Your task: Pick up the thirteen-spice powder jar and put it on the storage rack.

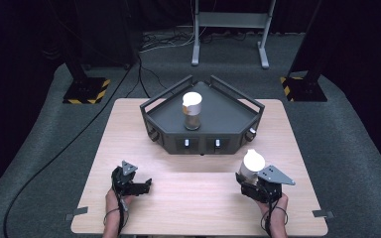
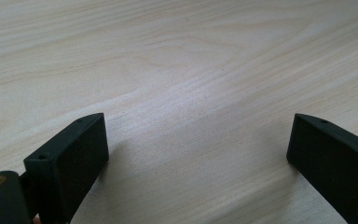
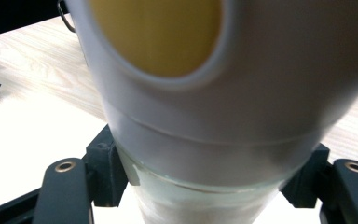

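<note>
Jar first: the white-wrapped cylindrical jar (image 3: 214,116) with a clear glass base sits clamped in my right claw (image 1: 252,174), near the table's right front, just in front of the dark angular tray (image 1: 238,116) and lifted off the wood. In the right gripper view my two black pads press its lower body from either side, and a yellowish round patch shows on its white surface, blurred by closeness. A second jar of the same kind (image 1: 192,110), white on top and brownish below, stands upright in the middle of the tray, well apart from mine.

I judge the step in hand to be carrying my jar toward the tray. To do it well I would keep the squeeze steady, since glass under smooth wrap may slip. I would hold the jar upright, lift it clear of the tray's raised rail, and set it down beside the standing jar without knocking it. I'd let go only once the base rests flat.

My left claw (image 1: 138,187) rests low over the pale wooden table (image 2: 177,60) at the left front, jaws wide apart with nothing between them.

No brand, label or writing is legible on either jar, the tray, or my claws.
</note>
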`<state>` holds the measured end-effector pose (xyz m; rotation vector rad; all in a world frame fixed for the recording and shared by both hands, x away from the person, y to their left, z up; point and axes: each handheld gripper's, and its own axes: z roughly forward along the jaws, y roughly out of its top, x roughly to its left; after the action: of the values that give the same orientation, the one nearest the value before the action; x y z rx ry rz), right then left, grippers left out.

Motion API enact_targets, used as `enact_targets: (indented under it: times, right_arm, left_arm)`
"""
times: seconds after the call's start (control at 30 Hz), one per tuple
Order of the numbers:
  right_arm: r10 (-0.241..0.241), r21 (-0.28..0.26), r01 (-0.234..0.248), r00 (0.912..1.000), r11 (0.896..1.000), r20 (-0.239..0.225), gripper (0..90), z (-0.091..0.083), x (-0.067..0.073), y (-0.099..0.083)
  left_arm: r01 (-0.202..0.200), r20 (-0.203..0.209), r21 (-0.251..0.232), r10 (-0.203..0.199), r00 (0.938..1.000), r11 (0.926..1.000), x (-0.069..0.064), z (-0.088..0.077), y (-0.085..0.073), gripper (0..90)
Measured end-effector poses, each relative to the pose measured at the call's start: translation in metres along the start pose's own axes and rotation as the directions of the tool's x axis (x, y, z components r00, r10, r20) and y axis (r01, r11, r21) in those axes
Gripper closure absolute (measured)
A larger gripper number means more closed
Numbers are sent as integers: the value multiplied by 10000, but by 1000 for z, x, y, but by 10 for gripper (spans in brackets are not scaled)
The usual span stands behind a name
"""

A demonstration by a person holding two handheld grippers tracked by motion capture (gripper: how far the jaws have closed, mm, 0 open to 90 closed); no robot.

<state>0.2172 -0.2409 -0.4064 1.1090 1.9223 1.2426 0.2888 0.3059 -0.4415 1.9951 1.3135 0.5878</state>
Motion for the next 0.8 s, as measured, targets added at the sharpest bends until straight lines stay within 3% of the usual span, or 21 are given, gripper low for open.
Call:
enact_targets:
  times: [0.8]
  right_arm:
    - [-156,-308,161,9998,9994,142,301,-3,-7,26]
  left_arm:
    - [-37,-50,-14,37,10000,10000,-1,0,0,51]
